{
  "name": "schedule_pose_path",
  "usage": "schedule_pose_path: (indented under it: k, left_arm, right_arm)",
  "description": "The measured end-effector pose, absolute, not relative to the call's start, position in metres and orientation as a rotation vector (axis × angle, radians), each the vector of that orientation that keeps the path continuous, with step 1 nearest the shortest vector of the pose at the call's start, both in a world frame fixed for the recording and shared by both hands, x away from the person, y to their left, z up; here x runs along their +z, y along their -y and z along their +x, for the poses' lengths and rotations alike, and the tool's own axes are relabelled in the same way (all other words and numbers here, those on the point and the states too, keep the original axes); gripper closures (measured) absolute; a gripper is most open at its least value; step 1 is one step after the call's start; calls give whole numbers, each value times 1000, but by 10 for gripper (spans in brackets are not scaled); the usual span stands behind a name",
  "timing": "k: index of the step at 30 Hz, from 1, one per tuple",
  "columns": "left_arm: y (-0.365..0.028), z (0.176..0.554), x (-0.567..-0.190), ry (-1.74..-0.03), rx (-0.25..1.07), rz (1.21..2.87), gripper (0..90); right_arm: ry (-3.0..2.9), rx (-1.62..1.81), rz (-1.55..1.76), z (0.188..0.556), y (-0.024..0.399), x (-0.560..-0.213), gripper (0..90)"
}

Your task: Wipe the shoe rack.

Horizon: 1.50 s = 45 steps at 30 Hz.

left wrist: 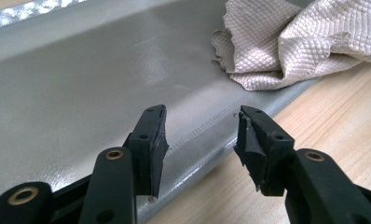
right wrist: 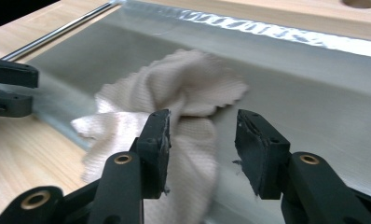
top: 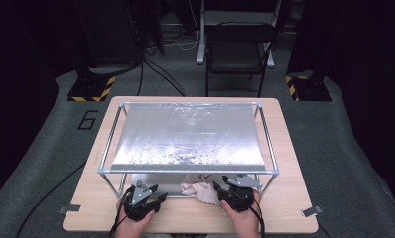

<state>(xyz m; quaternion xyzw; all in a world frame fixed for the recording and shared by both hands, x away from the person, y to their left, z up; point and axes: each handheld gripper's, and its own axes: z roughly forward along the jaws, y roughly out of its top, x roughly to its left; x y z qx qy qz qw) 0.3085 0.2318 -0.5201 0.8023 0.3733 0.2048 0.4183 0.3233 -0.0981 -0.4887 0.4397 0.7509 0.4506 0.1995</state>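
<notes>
Soft, light cloth (right wrist: 174,93) at my right tongs' (right wrist: 202,135) eleven o'clock; both tongs spread, empty; I'd pinch a raised fold

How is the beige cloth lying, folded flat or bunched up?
Bunched up: the cloth lies crumpled in loose folds, half on the silver sheet.

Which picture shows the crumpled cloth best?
The right gripper view: the cloth lies close ahead, its folds plain, past the open right gripper. The left gripper view catches its waffle-textured part at the top right. The high view shows it small, partly under the frame.
</notes>
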Motion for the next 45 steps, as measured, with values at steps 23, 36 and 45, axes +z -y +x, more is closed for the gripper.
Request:
schedule_pose_path:
  k: [23, 36, 45]
  left_arm:
    - [-203, 319, -512, -861, 508, 2028, 430]
    - [-175, 327, -509, -844, 444, 1992, 377]
    - [-158, 332, -510, -889, 396, 1956, 334]
  right_arm:
    - [-2137, 1130, 1363, 330, 122, -525, 579]
    - [-2136, 1103, 1351, 329, 123, -526, 605]
    - [-2138, 1111, 1342, 325, 122, -527, 618]
